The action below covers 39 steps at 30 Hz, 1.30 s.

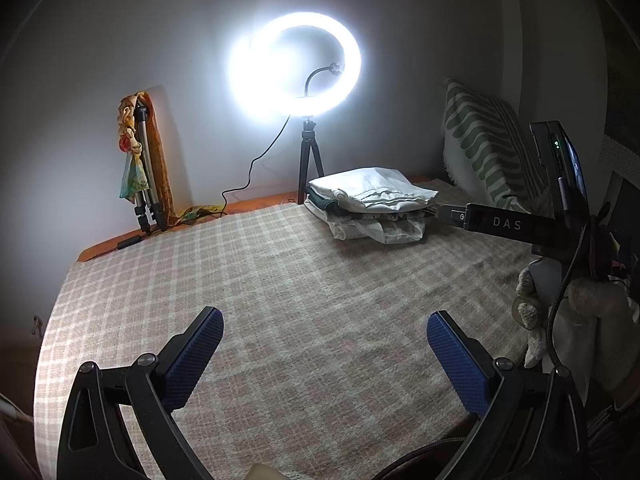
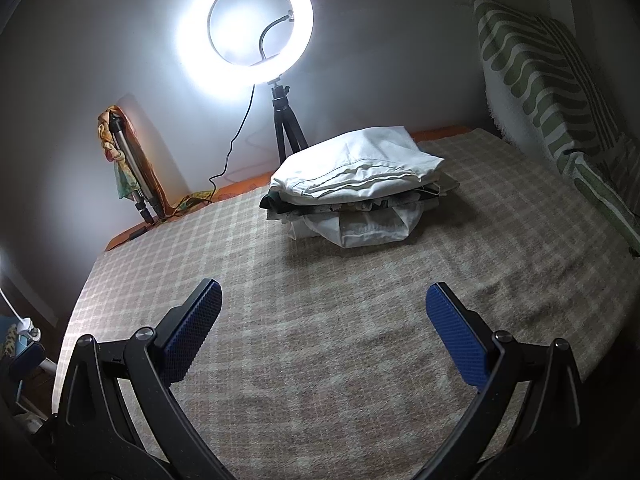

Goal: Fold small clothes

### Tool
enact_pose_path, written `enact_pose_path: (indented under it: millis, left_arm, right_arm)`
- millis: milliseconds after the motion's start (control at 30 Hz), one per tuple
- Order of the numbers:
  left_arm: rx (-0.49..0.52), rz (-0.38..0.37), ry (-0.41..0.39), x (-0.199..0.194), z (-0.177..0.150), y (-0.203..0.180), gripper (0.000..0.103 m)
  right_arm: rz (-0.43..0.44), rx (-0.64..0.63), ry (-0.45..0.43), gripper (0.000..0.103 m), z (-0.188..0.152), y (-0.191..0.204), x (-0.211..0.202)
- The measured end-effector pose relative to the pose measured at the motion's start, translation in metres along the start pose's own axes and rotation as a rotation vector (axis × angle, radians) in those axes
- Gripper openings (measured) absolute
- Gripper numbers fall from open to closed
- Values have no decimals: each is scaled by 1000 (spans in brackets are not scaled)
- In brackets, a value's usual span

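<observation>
Both the left claw (image 1: 325, 354) and right claw (image 2: 323, 326) were spread wide and empty above the checked blanket (image 2: 320, 280). The folded clothes pile (image 2: 356, 184) sat beyond. "DAS" marked the right claw's body (image 1: 507, 223).

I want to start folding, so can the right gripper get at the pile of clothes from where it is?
Probably yes. The right gripper is open and empty, and only bare checked blanket lies between it and the pile of clothes. It would need to move forward first.

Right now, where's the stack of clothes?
The stack of clothes sits at the far side of the checked blanket, just right of the ring light tripod, ahead of both open grippers.
</observation>
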<state>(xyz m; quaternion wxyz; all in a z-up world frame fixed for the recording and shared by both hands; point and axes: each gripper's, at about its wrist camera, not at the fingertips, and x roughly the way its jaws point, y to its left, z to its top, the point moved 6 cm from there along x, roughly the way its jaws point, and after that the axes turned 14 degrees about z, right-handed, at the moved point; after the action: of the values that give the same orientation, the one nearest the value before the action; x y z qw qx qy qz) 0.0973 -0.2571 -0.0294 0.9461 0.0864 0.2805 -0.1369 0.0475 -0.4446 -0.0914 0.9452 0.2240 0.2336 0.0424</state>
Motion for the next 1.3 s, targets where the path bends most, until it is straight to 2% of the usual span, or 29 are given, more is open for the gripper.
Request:
enact_pose_path:
  millis: [800,1300]
  left_arm:
    - [6,11,4,3,-2,1,102]
    - [26,39,-37,1,-3,-1,102]
  right_arm:
    - [24,22,14,103,-5,0,1]
    - [39,31,23,103,-8,-2,3]
